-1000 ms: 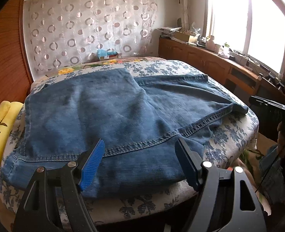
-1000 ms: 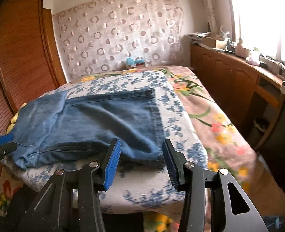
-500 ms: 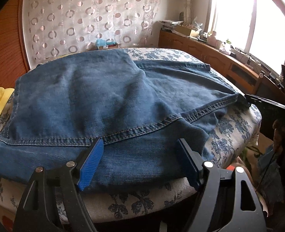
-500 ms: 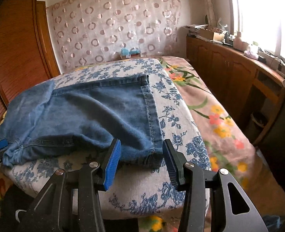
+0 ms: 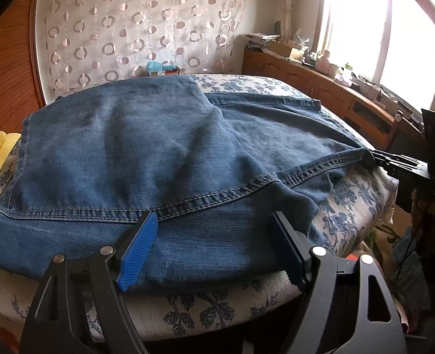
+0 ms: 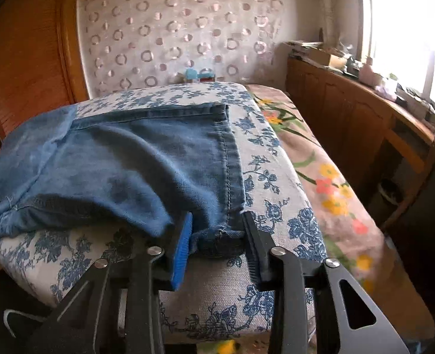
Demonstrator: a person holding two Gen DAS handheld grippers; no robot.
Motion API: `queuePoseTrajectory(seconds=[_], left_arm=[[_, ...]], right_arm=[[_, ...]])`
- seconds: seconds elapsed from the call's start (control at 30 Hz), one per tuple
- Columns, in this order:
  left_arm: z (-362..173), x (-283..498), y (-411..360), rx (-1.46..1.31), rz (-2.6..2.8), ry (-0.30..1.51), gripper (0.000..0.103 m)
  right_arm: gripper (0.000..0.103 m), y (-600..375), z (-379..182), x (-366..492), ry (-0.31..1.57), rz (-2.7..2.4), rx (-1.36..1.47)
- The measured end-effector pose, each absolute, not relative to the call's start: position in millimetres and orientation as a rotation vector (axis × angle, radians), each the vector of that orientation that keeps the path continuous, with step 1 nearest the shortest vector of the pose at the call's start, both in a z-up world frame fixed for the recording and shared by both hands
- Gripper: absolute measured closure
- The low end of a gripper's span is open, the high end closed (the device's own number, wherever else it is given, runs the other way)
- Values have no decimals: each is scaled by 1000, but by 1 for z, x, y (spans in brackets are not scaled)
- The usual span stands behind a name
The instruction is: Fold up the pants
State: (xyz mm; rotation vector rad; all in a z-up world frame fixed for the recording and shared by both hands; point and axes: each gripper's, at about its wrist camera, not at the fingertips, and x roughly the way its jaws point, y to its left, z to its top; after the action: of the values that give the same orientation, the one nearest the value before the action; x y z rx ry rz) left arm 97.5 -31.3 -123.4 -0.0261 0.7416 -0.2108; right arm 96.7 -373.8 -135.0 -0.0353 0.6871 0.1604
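Blue jeans (image 5: 158, 153) lie across the floral cushion (image 6: 279, 206). The left gripper (image 5: 211, 247) jaws gape over the waistband; the right gripper (image 6: 217, 244) jaws straddle the leg hem, unclosed.

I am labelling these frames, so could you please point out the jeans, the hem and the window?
jeans (image 5: 123, 159): left wrist view, on the broad upper panel.
hem (image 6: 232, 159): right wrist view, on the stitched leg end.
window (image 5: 356, 26): left wrist view, on the bright pane.

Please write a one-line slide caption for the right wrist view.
Open right gripper straddling the hem corner of the jeans at the near edge of the floral cushion.
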Motion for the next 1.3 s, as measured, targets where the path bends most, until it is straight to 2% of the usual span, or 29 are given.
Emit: queuePoseTrajectory(seconds=[0.03, 0.13, 0.37, 0.67, 0.9, 1.07, 1.17, 1.23, 1.3], left_arm=[[-123, 98, -32, -23, -212, 745, 24], [-120, 98, -29, -35, -225, 751, 24], [-91, 88, -15, -55, -201, 680, 24], [-61, 74, 9, -50, -165, 615, 24], [-51, 66, 33, -68, -121, 589, 24], [-49, 57, 51, -89, -94, 575, 24], [-52, 56, 57, -99, -87, 579, 24], [-54, 56, 60, -101, -85, 583, 24], [-56, 56, 64, -106, -79, 585, 24]], right_arm=[[80, -374, -136, 98, 689, 174, -37], [85, -377, -134, 101, 700, 220, -8], [86, -371, -76, 95, 565, 308, -6], [86, -311, 4, 84, 382, 471, -109], [86, -245, 35, 81, 310, 621, -182], [86, -210, 37, 84, 321, 767, -192], [86, -194, 23, 93, 371, 807, -184], [72, -190, 13, 100, 417, 818, -180], [71, -186, 6, 108, 457, 822, -183]])
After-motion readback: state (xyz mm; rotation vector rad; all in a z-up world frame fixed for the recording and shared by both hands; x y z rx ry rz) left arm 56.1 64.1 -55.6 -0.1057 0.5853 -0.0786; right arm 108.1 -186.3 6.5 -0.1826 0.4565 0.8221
